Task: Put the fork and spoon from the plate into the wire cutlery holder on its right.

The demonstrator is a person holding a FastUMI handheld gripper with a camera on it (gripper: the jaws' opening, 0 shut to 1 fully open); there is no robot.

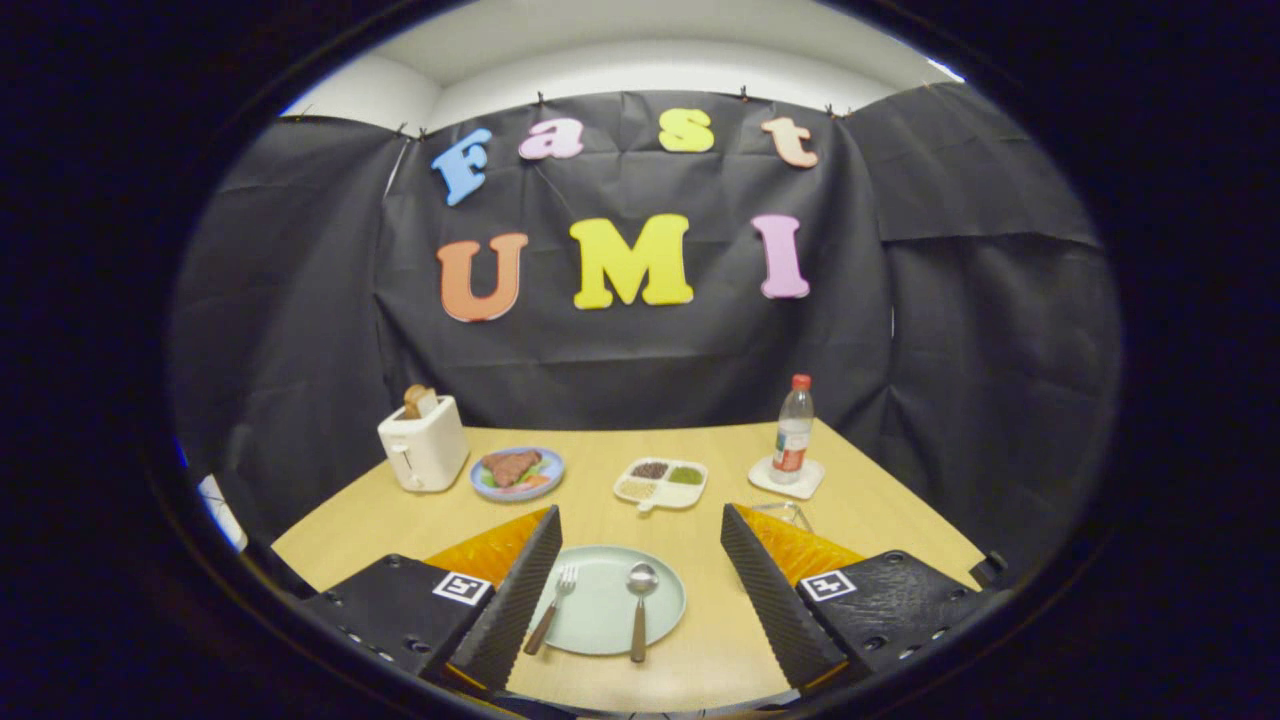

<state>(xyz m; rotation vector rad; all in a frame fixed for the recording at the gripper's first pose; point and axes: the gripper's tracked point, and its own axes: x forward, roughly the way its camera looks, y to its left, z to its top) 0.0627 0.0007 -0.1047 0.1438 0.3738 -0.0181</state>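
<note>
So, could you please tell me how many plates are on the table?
2: a pale green plate between the open gripper's fingers, and a blue plate of food beside the toaster. None looks hidden.

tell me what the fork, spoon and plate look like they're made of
Fork and spoon: shiny silver heads, likely polished metal; brown handles, possibly wood. Plate: pale green with a matte, even surface, maybe plastic or ceramic; cannot tell which. The tool is open, its fingers either side of the plate.
</note>
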